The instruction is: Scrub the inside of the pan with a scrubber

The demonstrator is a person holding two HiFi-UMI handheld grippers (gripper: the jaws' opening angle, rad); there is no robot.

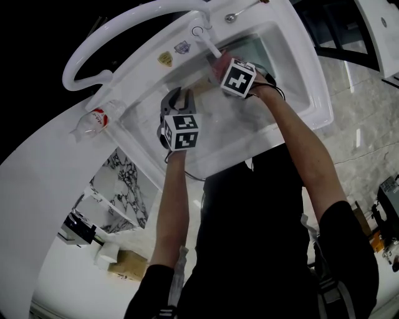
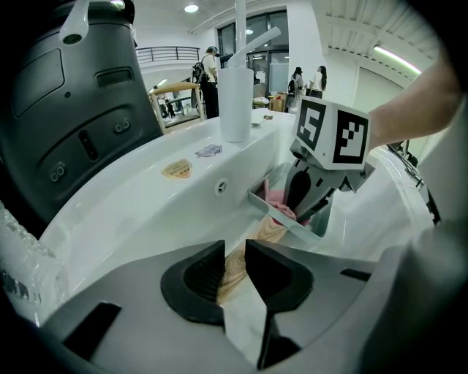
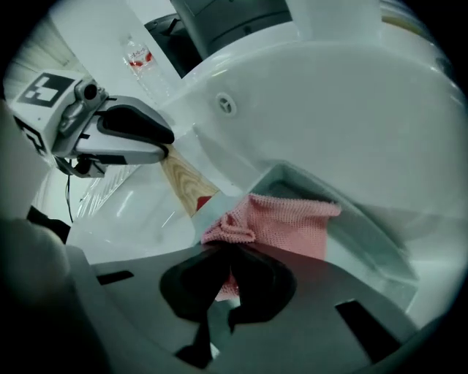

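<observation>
A grey rectangular pan (image 1: 255, 48) with a wooden handle (image 3: 186, 182) sits tilted inside the white sink (image 1: 308, 93). My left gripper (image 2: 234, 264) is shut on the handle's end, with light wood showing between the jaws. A pink knitted scrubber (image 3: 289, 223) lies against the pan's inner wall (image 3: 358, 234). My right gripper (image 3: 227, 274) is shut on the scrubber's near edge. In the head view the right gripper (image 1: 218, 65) reaches into the pan under the tap, and the left gripper (image 1: 176, 103) is just to its left. The pan's floor is mostly hidden.
A curved white faucet (image 1: 118, 34) arches over the sink's back rim. A crumpled plastic bottle (image 1: 96, 118) lies on the counter to the left. A metal spoon (image 1: 232, 16) rests on the rim behind the basin. Two stickers (image 1: 165, 58) mark the back ledge.
</observation>
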